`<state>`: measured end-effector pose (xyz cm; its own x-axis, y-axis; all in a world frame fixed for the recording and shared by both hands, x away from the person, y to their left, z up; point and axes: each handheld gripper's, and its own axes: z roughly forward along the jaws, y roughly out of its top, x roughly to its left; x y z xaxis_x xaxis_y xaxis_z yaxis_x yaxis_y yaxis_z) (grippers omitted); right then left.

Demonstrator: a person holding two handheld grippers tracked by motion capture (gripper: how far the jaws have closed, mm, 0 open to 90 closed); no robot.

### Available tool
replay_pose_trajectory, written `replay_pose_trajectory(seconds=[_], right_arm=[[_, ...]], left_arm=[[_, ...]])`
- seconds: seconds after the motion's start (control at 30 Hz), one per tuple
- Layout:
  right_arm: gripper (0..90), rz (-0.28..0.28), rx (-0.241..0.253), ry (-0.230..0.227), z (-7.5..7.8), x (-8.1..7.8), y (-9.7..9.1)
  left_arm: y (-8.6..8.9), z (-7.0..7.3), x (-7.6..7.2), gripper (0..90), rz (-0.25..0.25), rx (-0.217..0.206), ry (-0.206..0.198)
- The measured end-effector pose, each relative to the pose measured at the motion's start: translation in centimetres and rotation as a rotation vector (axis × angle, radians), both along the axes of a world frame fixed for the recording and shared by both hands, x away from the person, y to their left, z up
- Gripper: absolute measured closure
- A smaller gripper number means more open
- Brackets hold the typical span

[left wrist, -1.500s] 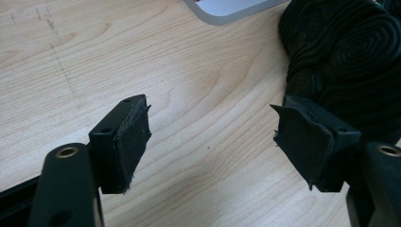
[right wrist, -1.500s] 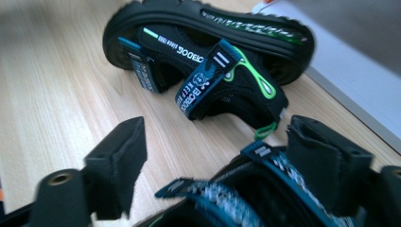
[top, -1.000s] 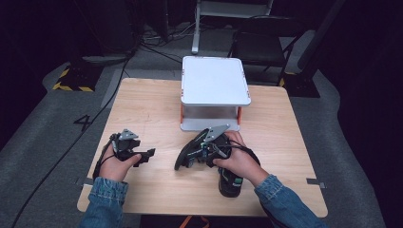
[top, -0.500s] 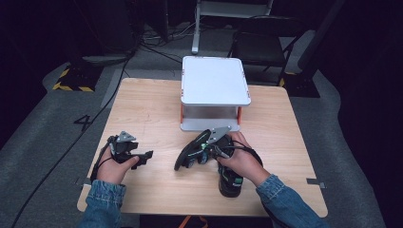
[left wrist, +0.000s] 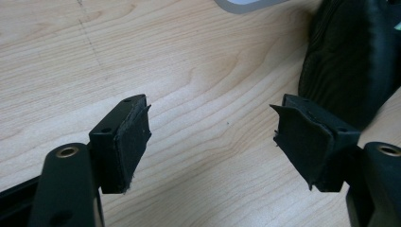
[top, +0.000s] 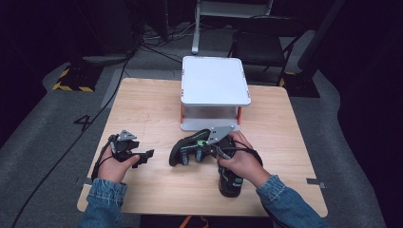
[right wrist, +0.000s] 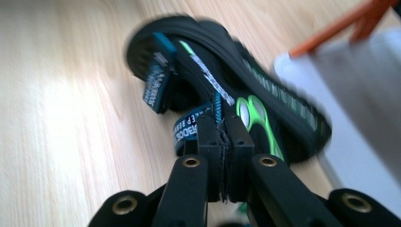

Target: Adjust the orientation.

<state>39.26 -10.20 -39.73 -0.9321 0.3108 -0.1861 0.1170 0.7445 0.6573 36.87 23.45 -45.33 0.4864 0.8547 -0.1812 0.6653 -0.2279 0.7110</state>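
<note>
Now black shoe (top: 190,148) lies on its side just in front of white stand (top: 214,85). Right gripper (right wrist: 225,137) pinches shoe's tongue, jaws having just closed. Left gripper (top: 142,156), jaws apart and empty, rests left of shoe, pointing toward it.

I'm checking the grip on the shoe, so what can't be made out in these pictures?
- Right gripper view: motion blur smears the shoe; what the shut right gripper pinches is unclear.
- High view: the hand covers the second shoe.
- Left gripper view: the frame edge cuts the shoe.
</note>
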Motion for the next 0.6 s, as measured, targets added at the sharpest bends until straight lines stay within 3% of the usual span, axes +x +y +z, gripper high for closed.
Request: replay_pose_trajectory(seconds=[0.27, 0.4, 0.6], right_arm=[[87.8, -0.011, 0.056, -0.025, 0.9, 0.7, 1.9], [87.6, -0.067, 0.08, -0.018, 0.8, 1.9, 2.1], [87.6, -0.174, 0.034, -0.003, -1.2, 4.2, 1.1]], left_arm=[[0.4, 0.0, -0.2, 26.8, 0.012, -0.011, -0.001], [0.5, 0.0, -0.2, 26.9, 0.007, -0.009, 0.0], [0.5, 0.0, -0.2, 26.8, 0.008, -0.012, 0.0]])
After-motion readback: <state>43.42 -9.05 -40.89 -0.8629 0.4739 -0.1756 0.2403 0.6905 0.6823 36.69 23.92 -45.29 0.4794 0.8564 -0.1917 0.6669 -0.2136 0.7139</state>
